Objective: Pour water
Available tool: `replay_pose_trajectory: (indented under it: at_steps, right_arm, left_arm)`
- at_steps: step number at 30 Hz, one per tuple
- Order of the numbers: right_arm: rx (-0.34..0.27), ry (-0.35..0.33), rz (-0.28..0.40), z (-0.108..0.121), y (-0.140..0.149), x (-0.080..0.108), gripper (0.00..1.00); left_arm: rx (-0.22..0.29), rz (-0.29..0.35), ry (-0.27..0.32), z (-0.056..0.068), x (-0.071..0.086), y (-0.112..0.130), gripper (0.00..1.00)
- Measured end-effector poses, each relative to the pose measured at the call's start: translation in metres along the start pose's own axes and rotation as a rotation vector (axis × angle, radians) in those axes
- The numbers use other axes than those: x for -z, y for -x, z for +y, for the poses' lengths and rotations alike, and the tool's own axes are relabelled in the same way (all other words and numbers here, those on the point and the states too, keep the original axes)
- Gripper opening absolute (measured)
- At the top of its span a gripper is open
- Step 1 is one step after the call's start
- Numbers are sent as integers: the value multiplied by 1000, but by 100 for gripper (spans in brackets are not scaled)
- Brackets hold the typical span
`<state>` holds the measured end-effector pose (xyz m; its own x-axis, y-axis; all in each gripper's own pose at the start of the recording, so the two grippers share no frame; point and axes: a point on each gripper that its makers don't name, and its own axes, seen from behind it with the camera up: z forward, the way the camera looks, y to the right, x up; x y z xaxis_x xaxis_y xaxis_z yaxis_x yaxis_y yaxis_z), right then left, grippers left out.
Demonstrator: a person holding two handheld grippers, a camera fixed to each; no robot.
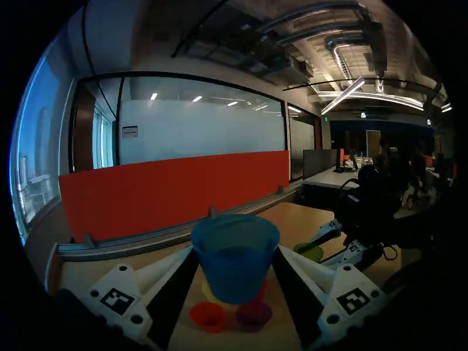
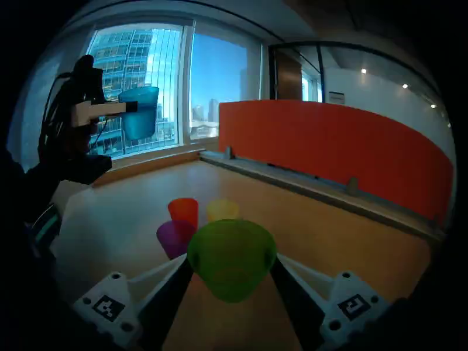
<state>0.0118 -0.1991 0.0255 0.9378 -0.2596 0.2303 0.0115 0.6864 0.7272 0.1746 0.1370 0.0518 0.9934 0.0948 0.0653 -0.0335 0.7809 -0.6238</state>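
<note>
- The left tongs (image 1: 236, 276) sit at the bottom centre of the left gripper view. They are closed part-way, with both fingers pressed against the sides of a blue cup (image 1: 235, 251) that stands upright between them.
- The lower part of the blue cup looks darker, but I cannot tell if that is water.
- In that view the blue cup hides part of a yellow cup (image 1: 209, 290) on the worktop (image 1: 292, 222) below it. An orange cup (image 1: 208, 316) and a purple cup (image 1: 253, 315) stand just beside each other lower in the frame.
- The right tongs (image 2: 232, 279) are at the bottom centre of the right gripper view, closed to the same degree on a green cup (image 2: 231, 257).
- There the green cup overlaps the near edge of the purple cup, and the orange and yellow cups stand just above it in the frame.
- At the upper left of the right gripper view, a hand (image 2: 70, 137) holds the left tongs raised well above the worktop, with the blue cup against a window (image 2: 175, 76).
- An orange partition (image 2: 351, 146) runs along the far edge of the worktop, with a glass wall (image 1: 199, 126) behind it.
</note>
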Motion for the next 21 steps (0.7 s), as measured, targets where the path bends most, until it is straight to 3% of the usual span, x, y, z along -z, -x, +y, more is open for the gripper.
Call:
replay_pose_trajectory:
  at_steps: [21]
  right_arm:
    - [-20, -21, 182, -16, -46, 21, 90]
  left_arm:
    - [22, 42, 11, 11, 4, -11, 83]
